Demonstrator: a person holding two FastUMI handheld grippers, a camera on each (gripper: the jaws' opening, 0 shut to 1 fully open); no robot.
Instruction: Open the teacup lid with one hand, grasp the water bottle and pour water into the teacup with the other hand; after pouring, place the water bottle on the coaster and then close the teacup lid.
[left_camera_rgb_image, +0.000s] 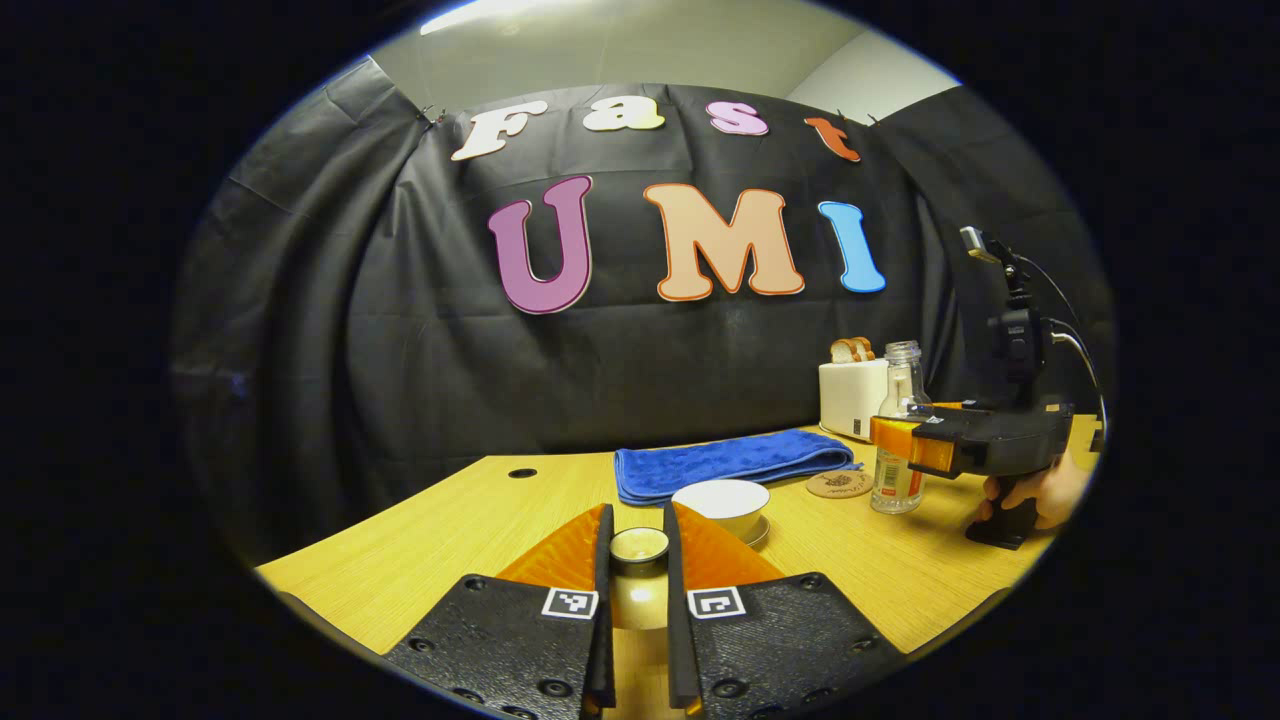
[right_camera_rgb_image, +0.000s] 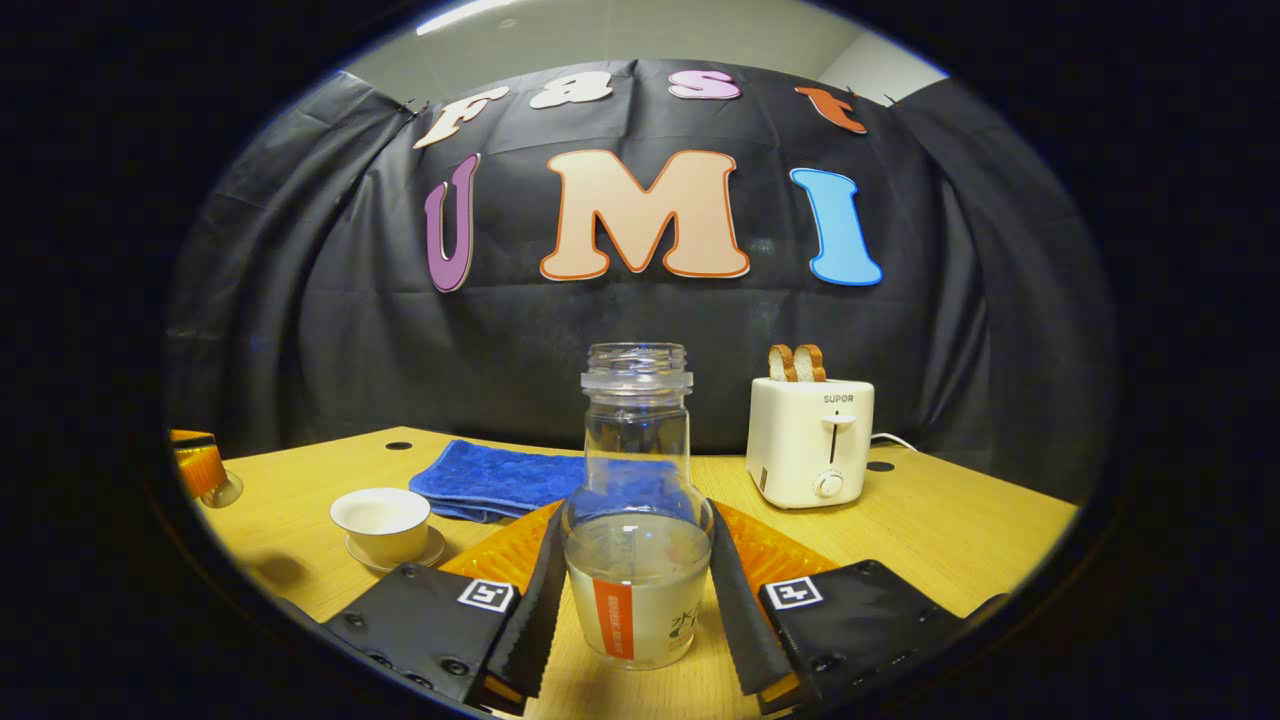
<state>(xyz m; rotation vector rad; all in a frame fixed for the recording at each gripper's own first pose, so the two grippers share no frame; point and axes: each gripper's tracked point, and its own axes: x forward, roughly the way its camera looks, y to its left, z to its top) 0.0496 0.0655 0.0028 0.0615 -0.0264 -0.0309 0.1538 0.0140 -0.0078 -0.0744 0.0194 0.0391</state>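
Lid (left_camera_rgb_image: 639, 547) off, clamped in left tool (left_camera_rgb_image: 638, 560); right tool (right_camera_rgb_image: 634, 590) clamped on water bottle (right_camera_rgb_image: 636, 520); teacup (right_camera_rgb_image: 380, 520) open, pouring pending.

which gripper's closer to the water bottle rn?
Right. The right gripper has its fingers on either side of the water bottle; the left gripper is across the table, holding the teacup lid.

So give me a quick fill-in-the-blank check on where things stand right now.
1. The left gripper holds the teacup's ____.
2. The right gripper has its fingers around the water bottle, which stands ____ on the table.
3. The teacup sits on its saucer, ____.
4. The coaster has ____ on it.

Missing: lid; upright; uncovered; nothing
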